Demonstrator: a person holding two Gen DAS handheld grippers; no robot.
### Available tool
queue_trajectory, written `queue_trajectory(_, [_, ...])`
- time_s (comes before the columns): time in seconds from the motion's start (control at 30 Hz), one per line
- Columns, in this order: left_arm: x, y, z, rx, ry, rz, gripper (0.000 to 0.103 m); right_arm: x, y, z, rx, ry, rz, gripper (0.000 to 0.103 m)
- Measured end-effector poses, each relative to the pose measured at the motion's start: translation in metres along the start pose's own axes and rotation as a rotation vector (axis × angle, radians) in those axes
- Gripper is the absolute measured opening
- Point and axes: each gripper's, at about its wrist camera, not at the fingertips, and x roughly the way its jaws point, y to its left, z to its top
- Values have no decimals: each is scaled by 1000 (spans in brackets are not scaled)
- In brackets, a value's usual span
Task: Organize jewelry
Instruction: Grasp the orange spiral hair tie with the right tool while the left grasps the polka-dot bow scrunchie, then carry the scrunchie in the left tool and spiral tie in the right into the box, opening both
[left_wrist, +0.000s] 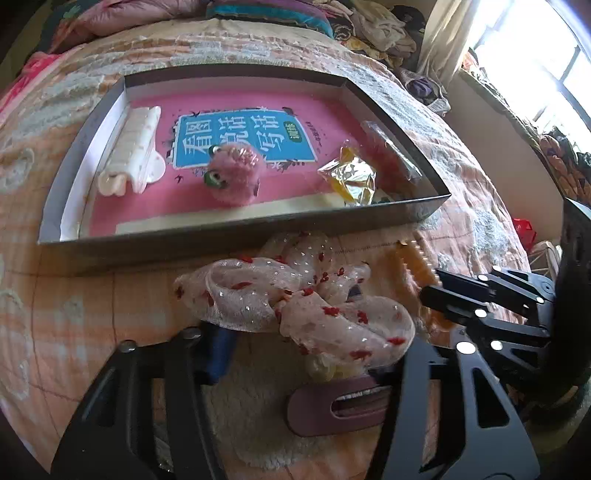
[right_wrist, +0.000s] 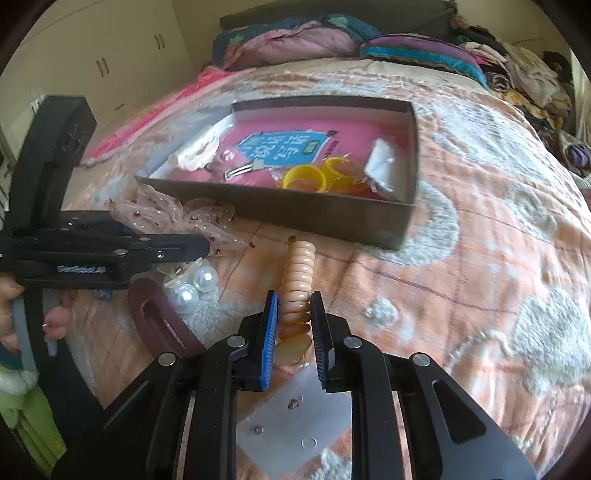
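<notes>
A grey shallow box (left_wrist: 229, 236) (right_wrist: 317, 216) lies on the bed with a pink book inside. It holds a white claw clip (left_wrist: 129, 147), a pink fluffy pom-pom (left_wrist: 232, 173) and yellow rings (right_wrist: 306, 179). A sheer white scrunchie with red dots (left_wrist: 295, 299) (right_wrist: 162, 214) lies in front of the box, between the fingers of my left gripper (left_wrist: 299, 354), which is open around it. My right gripper (right_wrist: 293, 325) is shut on an orange claw clip (right_wrist: 297, 273) (left_wrist: 413, 262). A mauve clip (left_wrist: 340, 406) (right_wrist: 162, 325) and a pearl clip (right_wrist: 192, 286) lie nearby.
The bed is covered by an orange and white quilt (right_wrist: 480, 258). Folded blankets and clothes (right_wrist: 332, 40) are piled at the far end. A white wardrobe (right_wrist: 92, 55) stands on the left. A window (left_wrist: 535, 55) is at the right.
</notes>
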Motion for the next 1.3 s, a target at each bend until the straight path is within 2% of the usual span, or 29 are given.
queue_trajectory(0.03, [0, 0, 1, 2, -2, 2, 36, -4, -2, -1, 6, -8, 1, 17])
queue_trajectory(0.17, [-5, -4, 0, 20, -13, 8, 32, -18, 0, -1, 13, -38, -5, 17])
queue_trajectory(0.4, [-34, -8, 5, 42, -78, 26, 32, -43, 17, -2, 7, -83, 14, 17])
queue_trajectory(0.6, [-63, -2, 9, 56, -133, 76, 32, -57, 38, 5, -31, -117, 25, 17])
queue_trajectory(1.0, [-110, 37, 24, 21, -217, 140, 32, -69, 65, 36, -74, -163, 35, 17])
queue_trajectory(1.3, [-132, 49, 52, 5, -286, 151, 32, -84, 63, 81, -65, -258, 16, 17])
